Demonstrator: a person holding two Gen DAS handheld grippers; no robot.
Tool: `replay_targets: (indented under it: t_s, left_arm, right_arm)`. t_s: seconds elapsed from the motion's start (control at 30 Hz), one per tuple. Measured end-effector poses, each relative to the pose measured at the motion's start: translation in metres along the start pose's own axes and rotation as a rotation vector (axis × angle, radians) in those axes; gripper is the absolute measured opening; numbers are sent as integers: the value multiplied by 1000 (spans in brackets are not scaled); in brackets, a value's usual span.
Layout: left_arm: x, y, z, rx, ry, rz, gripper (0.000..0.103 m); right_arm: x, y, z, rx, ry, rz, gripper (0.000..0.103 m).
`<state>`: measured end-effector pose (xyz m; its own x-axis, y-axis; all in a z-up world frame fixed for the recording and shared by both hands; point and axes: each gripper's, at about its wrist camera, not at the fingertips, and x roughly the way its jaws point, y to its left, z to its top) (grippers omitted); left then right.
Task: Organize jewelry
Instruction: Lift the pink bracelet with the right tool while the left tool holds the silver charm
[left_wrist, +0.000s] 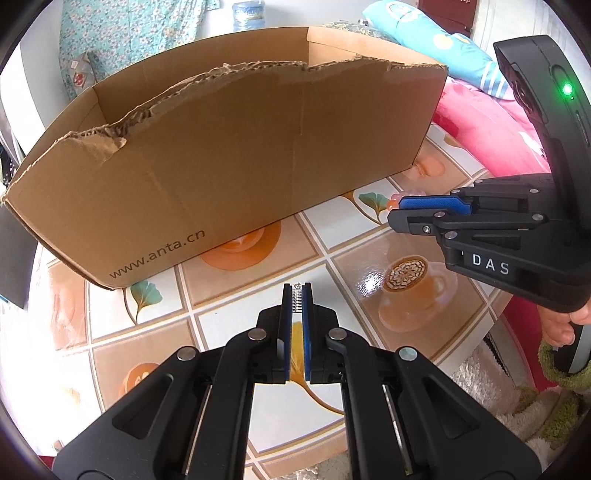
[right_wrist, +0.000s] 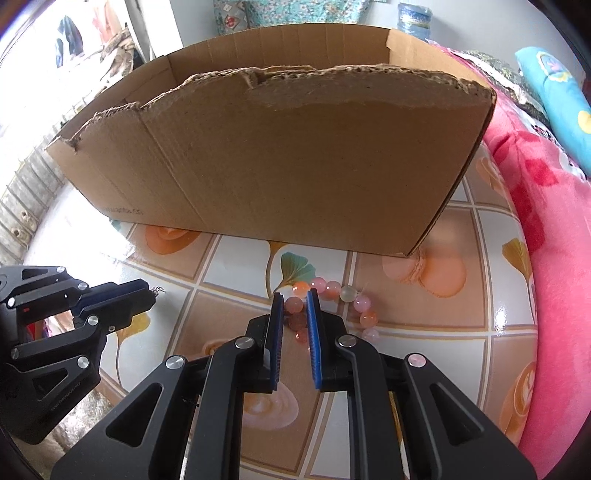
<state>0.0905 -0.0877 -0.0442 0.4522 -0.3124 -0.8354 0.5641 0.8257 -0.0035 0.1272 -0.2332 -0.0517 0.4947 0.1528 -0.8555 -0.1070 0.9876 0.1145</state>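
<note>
left gripper (left_wrist: 296, 291): clamped on small metal chain piece (left_wrist: 296, 300)
right gripper (right_wrist: 295, 300): pinching bead bracelet (right_wrist: 334, 301) on table (right_wrist: 424, 302)
cardboard box (right_wrist: 295, 166): I judge both pieces not yet dropped in

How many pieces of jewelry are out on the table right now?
2. A bead bracelet lies near the box's right corner, with the right tongs closed on it. A small metal piece is pinched in the left tongs. The box may hide more.

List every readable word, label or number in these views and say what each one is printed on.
"www.anta.cn": on the front wall of the cardboard box, near its lower left corner.
"DAS": white letters on the body of the right gripper.
Small embossed lettering on the left gripper in the right wrist view: too small to read.
</note>
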Motion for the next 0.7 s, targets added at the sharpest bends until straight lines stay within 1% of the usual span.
replay_targets:
  t_s: [0.03,0.37,0.57,0.6,0.7]
  left_arm:
    - [0,1,0,-1,0,0,4]
    - [-1,7,-1,-15,-3,0,4]
    - [-1,8,0,-23,-8,0,4]
    - [-1,9,0,-23,-8,0,4]
    - [0,9,0,-25,-8,-1,4]
  right_arm:
    - [0,0,0,10,0,4,10]
    - [-1,-23,1,155,8,98,10]
    - [-3,-30,4,206,-6,150,10]
    - [-4,-38,2,212,-8,157,10]
    - [-6,-43,3,236,-14,182,10]
